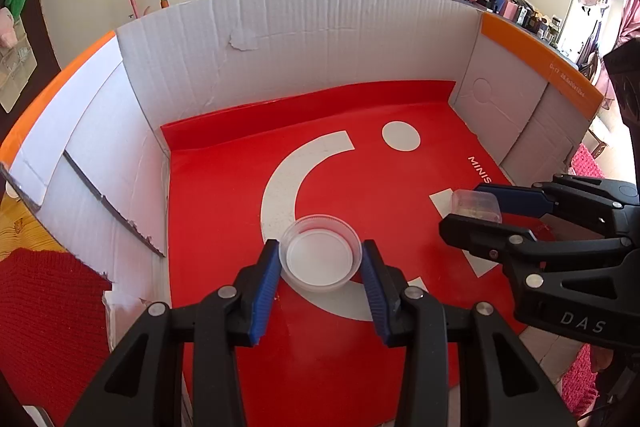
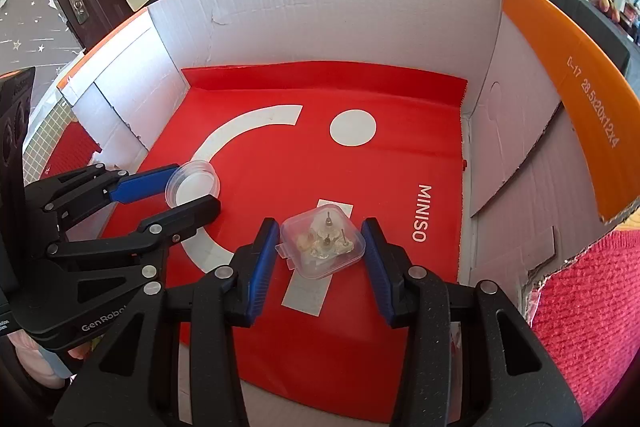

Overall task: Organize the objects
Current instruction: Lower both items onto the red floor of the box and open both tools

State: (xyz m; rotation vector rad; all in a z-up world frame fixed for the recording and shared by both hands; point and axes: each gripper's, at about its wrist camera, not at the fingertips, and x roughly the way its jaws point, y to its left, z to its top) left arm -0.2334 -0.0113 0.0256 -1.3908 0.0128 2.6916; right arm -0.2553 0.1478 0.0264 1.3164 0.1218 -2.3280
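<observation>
contact on both sides: left tool [image 1: 320,261] pinches round clear plastic dish [image 1: 320,254]; right tool [image 2: 320,243] pinches square clear plastic case [image 2: 322,243], side by side.

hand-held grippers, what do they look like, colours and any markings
Both the left hand-held gripper and the right hand-held gripper are black plastic scissor-like frames with silver round rivets and ribbed blue finger pads. White lettering marks the bodies: "DAS" on the right, "GenRobo" on the left.
</observation>
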